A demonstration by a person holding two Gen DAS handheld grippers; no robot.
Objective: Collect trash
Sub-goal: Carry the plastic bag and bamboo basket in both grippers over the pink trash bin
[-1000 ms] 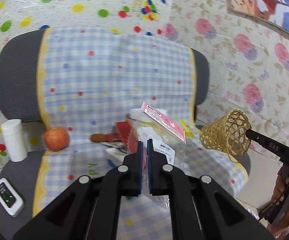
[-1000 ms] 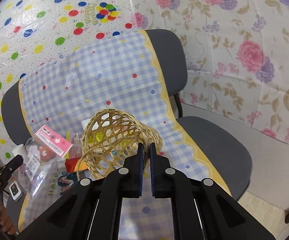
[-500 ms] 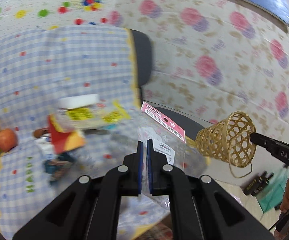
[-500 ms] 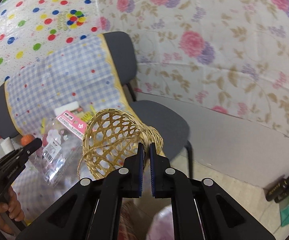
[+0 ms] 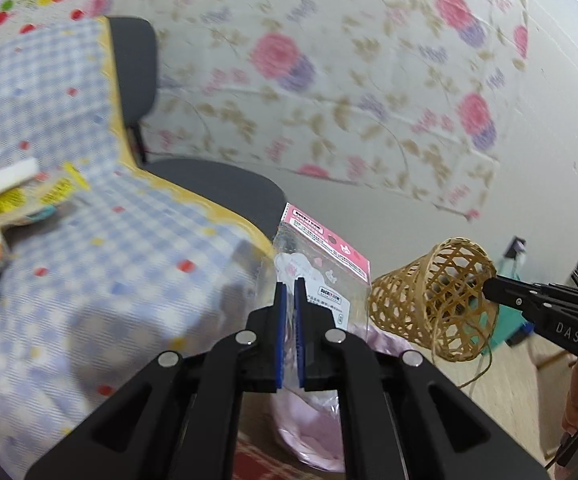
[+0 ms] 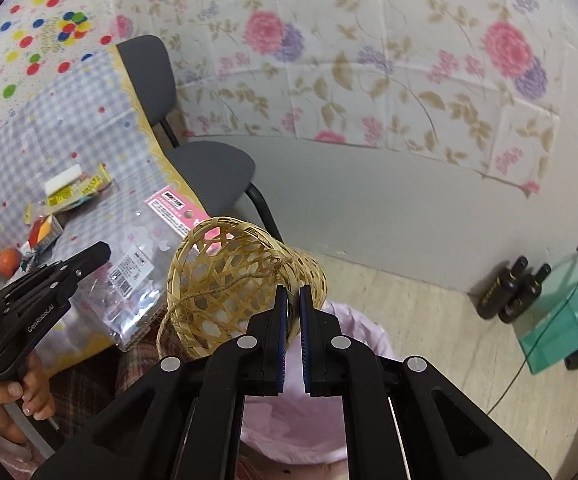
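Observation:
My left gripper point(image 5: 290, 286) is shut on a clear plastic packet with a pink header card point(image 5: 323, 264), held in the air past the chair's front corner; the same packet point(image 6: 145, 256) shows in the right wrist view. My right gripper point(image 6: 293, 294) is shut on the rim of a small woven bamboo basket point(image 6: 233, 280), which lies on its side with a twine loop hanging. From the left wrist view the basket point(image 5: 429, 300) hangs just right of the packet. A bin lined with a pink bag point(image 6: 317, 412) sits below both grippers.
A grey chair covered with a blue checked cloth point(image 5: 101, 248) holds wrappers, a white box point(image 6: 63, 180) and an orange fruit point(image 6: 9, 260). Two dark bottles point(image 6: 513, 292) and a green bag point(image 6: 561, 320) stand on the floor by the wall.
Both grippers have swung right and down, away from the chair seat, carrying the packet and the basket over the pink-lined bin. The chair's clutter has slid to the left of both views.

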